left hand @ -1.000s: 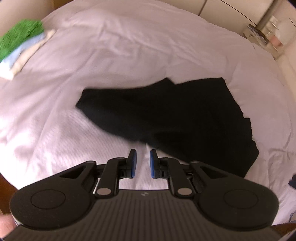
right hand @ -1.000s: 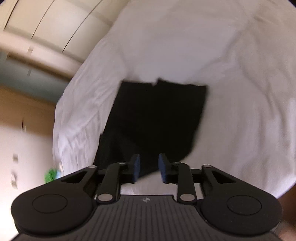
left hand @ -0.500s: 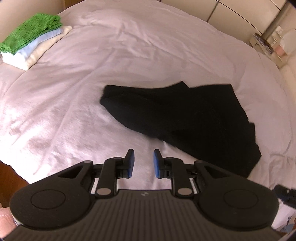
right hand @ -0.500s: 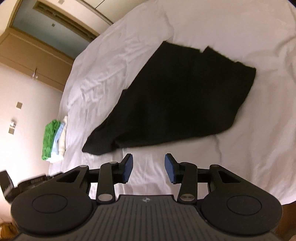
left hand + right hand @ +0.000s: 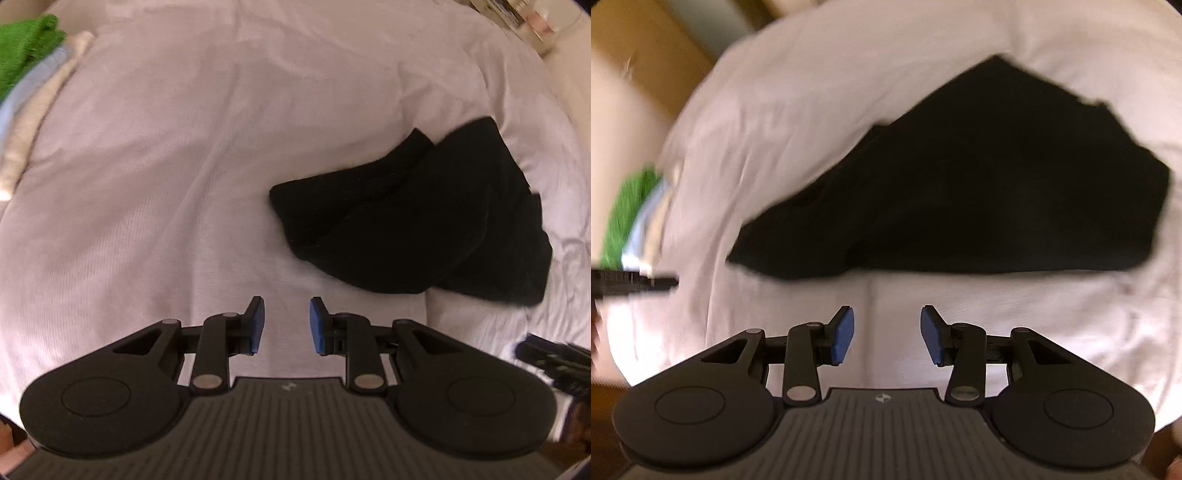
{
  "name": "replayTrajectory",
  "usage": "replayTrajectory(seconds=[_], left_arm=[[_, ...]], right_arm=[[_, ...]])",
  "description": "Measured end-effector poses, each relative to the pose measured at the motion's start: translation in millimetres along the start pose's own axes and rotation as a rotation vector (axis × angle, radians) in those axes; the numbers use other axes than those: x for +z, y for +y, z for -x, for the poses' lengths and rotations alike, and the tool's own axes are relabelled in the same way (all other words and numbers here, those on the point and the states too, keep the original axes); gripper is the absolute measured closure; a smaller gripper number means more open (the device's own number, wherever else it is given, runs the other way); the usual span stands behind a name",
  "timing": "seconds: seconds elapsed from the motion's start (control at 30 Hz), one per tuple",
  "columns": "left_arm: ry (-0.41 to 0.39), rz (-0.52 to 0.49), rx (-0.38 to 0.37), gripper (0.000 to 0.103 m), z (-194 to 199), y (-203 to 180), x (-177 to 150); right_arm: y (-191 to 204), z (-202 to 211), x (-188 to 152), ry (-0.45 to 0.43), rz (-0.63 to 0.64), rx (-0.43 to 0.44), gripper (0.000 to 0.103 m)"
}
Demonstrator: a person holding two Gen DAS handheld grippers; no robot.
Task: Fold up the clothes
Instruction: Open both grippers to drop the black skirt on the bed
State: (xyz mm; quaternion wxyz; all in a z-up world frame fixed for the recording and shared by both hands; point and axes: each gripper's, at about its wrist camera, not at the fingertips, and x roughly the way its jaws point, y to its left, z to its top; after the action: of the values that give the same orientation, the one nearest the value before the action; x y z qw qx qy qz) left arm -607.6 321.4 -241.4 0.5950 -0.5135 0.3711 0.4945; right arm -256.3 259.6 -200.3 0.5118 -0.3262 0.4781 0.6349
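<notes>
A black garment (image 5: pixel 417 221) lies loosely folded on the white bed sheet (image 5: pixel 166 184), right of centre in the left wrist view. My left gripper (image 5: pixel 284 321) hovers over bare sheet below and left of it; its jaws are opening and nothing is between them. In the right wrist view the black garment (image 5: pixel 979 192) fills the middle, and my right gripper (image 5: pixel 886 328) stands open just short of its near edge, holding nothing. The right gripper's tip (image 5: pixel 550 362) shows at the right edge of the left wrist view.
A stack of folded clothes (image 5: pixel 26 74), green on top over pale blue and cream, sits at the bed's far left, also visible as the stack (image 5: pixel 631 221) in the right wrist view. The left gripper's tip (image 5: pixel 631 282) pokes in beside it. Wooden furniture (image 5: pixel 639 74) stands beyond the bed.
Both grippers have let go of the black garment and drawn back from it; it now lies folded on the sheet. Both pairs of jaws stand wider apart than before.
</notes>
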Motion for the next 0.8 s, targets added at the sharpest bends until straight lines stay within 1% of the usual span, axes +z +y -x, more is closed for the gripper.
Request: replayTrajectory(seconds=[0.03,0.1,0.2,0.27,0.33,0.4,0.47,0.53,0.57,0.6,0.63,0.67,0.8], left_arm=[[0.011,-0.013,-0.009,0.08,-3,7,5],[0.027,-0.033,-0.015,0.08,-9,18,13],[0.047,-0.025,-0.045,0.08,-18,36,25],[0.056,-0.017,-0.058,0.08,-23,45,31],[0.066,-0.016,-0.061,0.08,-27,53,35],[0.075,-0.016,-0.061,0.08,-31,61,40],[0.083,-0.016,-0.057,0.08,-36,68,45],[0.09,-0.017,-0.053,0.08,-39,73,49],[0.093,-0.02,-0.053,0.08,-41,75,51],[0.097,-0.024,-0.052,0.08,-42,77,54],[0.101,-0.03,-0.052,0.08,-45,77,56],[0.104,-0.039,-0.054,0.08,-47,76,59],[0.121,-0.084,-0.074,0.08,-57,64,69]], right_arm=[[22,-11,1,0.014,0.043,-0.01,0.059],[67,-31,7,0.023,0.174,-0.041,0.055],[119,-56,18,0.021,0.359,-0.058,0.049],[153,-75,25,0.018,0.488,-0.066,0.048],[178,-93,27,0.012,0.598,-0.076,0.048],[201,-114,26,0.002,0.732,-0.104,0.047],[221,-135,19,-0.006,0.879,-0.144,0.047],[233,-156,7,0.017,1.001,-0.183,0.047],[236,-168,-1,0.034,1.065,-0.213,0.048],[235,-176,-7,0.046,1.114,-0.237,0.055],[233,-181,-13,0.057,1.145,-0.261,0.082],[226,-182,-15,0.069,1.129,-0.282,0.091],[173,-131,2,0.009,0.745,-0.222,0.092]])
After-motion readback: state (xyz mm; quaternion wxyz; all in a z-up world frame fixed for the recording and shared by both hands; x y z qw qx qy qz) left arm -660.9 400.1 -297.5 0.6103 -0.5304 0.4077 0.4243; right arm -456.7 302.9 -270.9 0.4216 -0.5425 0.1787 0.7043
